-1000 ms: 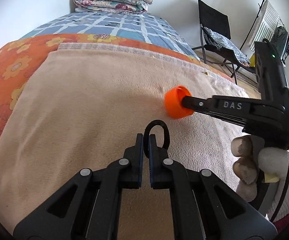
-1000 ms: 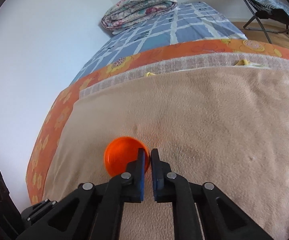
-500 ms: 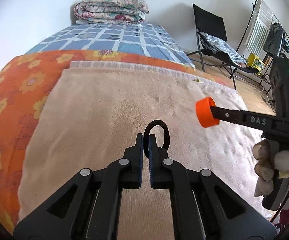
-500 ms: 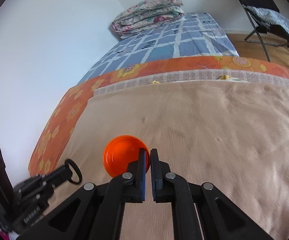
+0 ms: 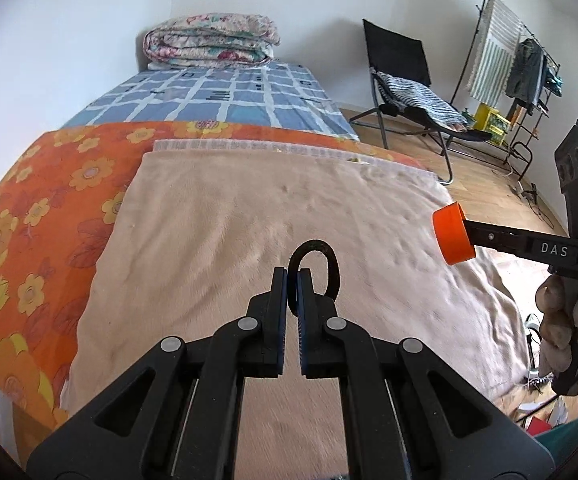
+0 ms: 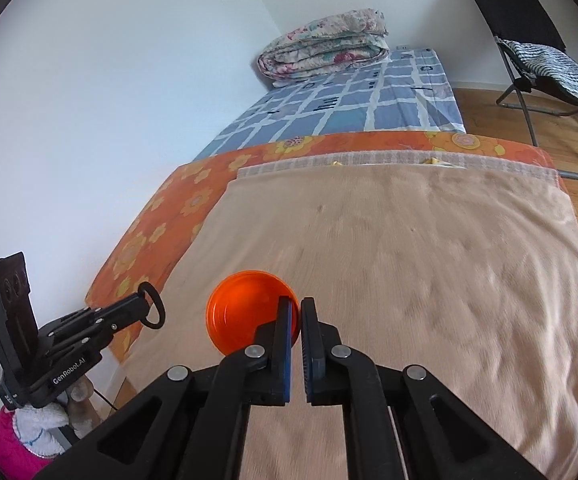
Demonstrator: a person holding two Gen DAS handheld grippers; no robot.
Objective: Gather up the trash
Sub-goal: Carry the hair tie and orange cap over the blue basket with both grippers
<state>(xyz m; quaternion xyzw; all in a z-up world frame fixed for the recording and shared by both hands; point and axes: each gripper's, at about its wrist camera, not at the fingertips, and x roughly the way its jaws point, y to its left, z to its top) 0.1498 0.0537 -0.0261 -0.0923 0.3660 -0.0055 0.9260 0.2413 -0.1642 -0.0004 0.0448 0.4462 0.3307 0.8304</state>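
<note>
Across the lower half of both views spreads the beige blanket point(image 5: 249, 216), now lying farther below than a second ago, so the orange flowered cover point(image 5: 37, 216), checked sheet point(image 5: 225, 96) and folding chair point(image 5: 401, 76) show more fully. At the right edge of the left wrist view, the right gripper point(image 6: 296, 308) has risen off the blanket, pinched tight on the orange cap point(image 6: 245, 308), which hangs in the air. At bottom centre there, the left gripper point(image 5: 293, 280) clamps the black ring point(image 5: 323, 266). The ring's lower arc is hidden behind the fingertips point(image 5: 279, 280).
</note>
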